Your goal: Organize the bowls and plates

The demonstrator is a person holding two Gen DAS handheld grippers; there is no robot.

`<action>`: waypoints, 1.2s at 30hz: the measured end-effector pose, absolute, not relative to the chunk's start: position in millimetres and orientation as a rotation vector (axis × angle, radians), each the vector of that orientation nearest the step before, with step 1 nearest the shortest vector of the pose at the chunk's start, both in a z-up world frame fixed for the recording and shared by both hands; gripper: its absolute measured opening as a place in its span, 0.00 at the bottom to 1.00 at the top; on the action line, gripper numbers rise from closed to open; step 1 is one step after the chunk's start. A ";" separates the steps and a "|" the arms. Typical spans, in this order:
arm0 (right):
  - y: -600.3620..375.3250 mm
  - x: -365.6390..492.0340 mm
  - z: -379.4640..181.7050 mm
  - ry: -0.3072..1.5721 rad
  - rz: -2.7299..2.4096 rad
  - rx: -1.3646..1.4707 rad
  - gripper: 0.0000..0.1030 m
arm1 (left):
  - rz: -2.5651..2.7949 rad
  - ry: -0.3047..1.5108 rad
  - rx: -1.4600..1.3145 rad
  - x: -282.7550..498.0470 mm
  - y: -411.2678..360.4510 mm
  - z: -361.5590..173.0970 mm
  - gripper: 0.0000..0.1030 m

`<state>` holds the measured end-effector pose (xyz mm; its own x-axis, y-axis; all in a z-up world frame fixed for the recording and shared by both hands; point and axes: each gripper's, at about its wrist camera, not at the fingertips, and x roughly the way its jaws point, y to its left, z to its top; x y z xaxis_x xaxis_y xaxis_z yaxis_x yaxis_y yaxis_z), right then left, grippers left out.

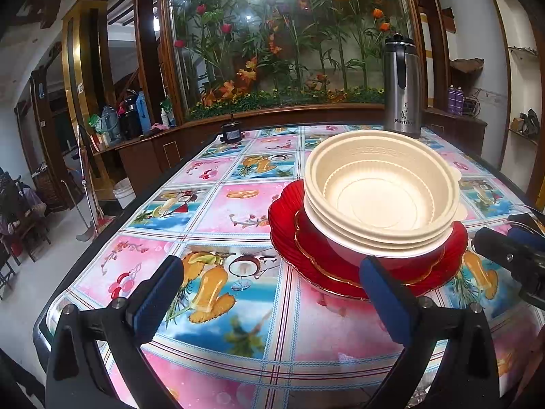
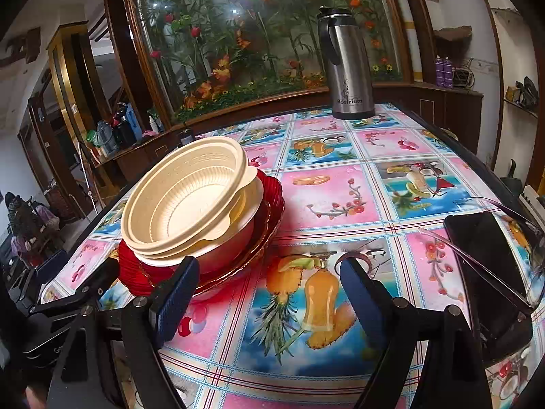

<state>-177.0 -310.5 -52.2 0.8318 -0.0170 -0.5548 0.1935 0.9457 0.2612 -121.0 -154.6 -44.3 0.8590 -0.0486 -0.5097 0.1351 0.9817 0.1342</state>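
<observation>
A stack of cream bowls (image 1: 381, 194) (image 2: 187, 201) sits nested on stacked red plates (image 1: 289, 231) (image 2: 269, 218) with scalloped gold-edged rims, on the table. My left gripper (image 1: 272, 300) is open and empty, to the near left of the stack; its right finger (image 1: 385, 303) overlaps the plates' front rim in the left wrist view. My right gripper (image 2: 265, 300) is open and empty too, just right of the stack, with its left finger (image 2: 177, 300) by the plates' edge. In the left wrist view the right gripper (image 1: 511, 259) shows at the right edge.
The table wears a pink and blue fruit-patterned cloth (image 1: 218, 306) (image 2: 340, 197). A steel thermos jug (image 1: 403, 88) (image 2: 347, 68) stands at the far edge. A black phone (image 2: 487, 266) and clear-framed glasses (image 2: 531, 272) lie at the right. A small dark bottle (image 1: 231, 133) sits far left.
</observation>
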 end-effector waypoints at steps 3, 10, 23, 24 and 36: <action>-309.9 -177.9 -52.1 0.577 -0.108 0.318 0.85 | -0.097 0.535 0.166 -120.4 -153.8 -44.2 1.00; -310.2 -178.4 -51.7 0.573 -0.097 0.322 0.85 | -0.089 0.548 0.174 -118.3 -154.9 -44.9 1.00; -308.4 -180.3 -50.8 0.562 -0.074 0.325 0.85 | -0.071 0.576 0.178 -114.1 -154.8 -47.4 1.00; -308.4 -180.3 -50.8 0.563 -0.076 0.325 0.85 | -0.071 0.577 0.178 -114.2 -154.6 -47.7 1.00; -309.1 -181.4 -50.3 0.567 -0.068 0.324 0.85 | -0.071 0.574 0.174 -114.4 -154.0 -47.3 1.00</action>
<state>-181.4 -309.1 -50.3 0.8429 0.0249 -0.5374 0.1522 0.9471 0.2826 -114.4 -154.0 -47.3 0.8380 -0.0183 -0.5454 0.1151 0.9829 0.1439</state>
